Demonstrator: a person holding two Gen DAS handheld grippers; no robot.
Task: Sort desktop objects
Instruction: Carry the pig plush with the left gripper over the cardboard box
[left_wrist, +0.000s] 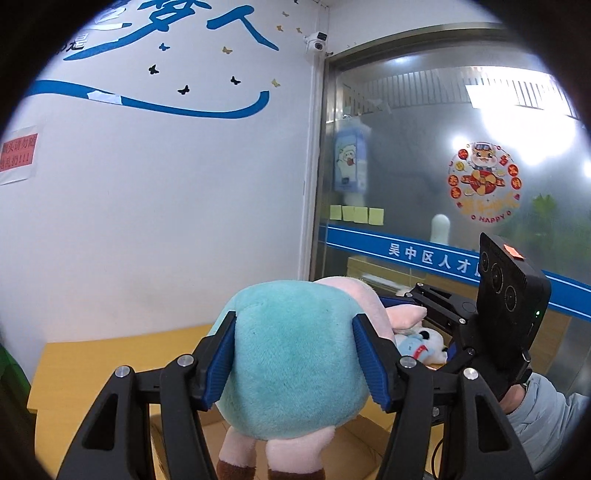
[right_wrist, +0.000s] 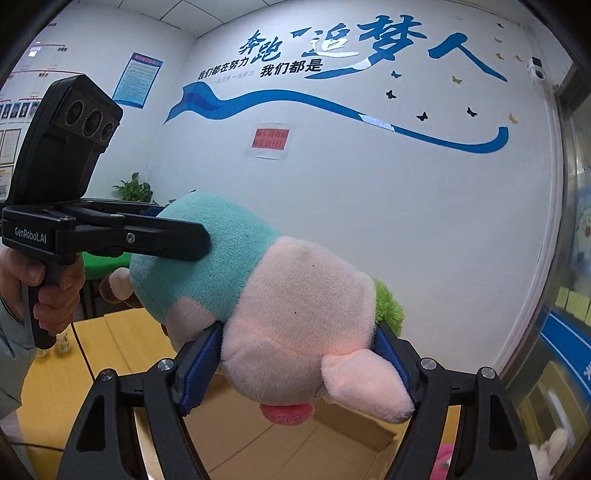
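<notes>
A plush pig (left_wrist: 295, 354) with a teal body, pink head and brown-tipped legs hangs in the air between both grippers. My left gripper (left_wrist: 295, 363) is shut on its teal body. My right gripper (right_wrist: 299, 363) is shut on its pink head (right_wrist: 306, 325), with the ear and tongue hanging toward the camera. The left gripper (right_wrist: 147, 236) shows in the right wrist view, clamped on the teal part (right_wrist: 207, 251). The right gripper (left_wrist: 439, 306) shows in the left wrist view behind the pig.
An open cardboard box (right_wrist: 258, 435) lies below the pig on a yellow wooden table (left_wrist: 92, 365). A small white and blue plush (left_wrist: 421, 343) lies at the right. A green plush (right_wrist: 388, 306) shows behind the pig's head. Wall and glass partition (left_wrist: 443, 184) stand behind.
</notes>
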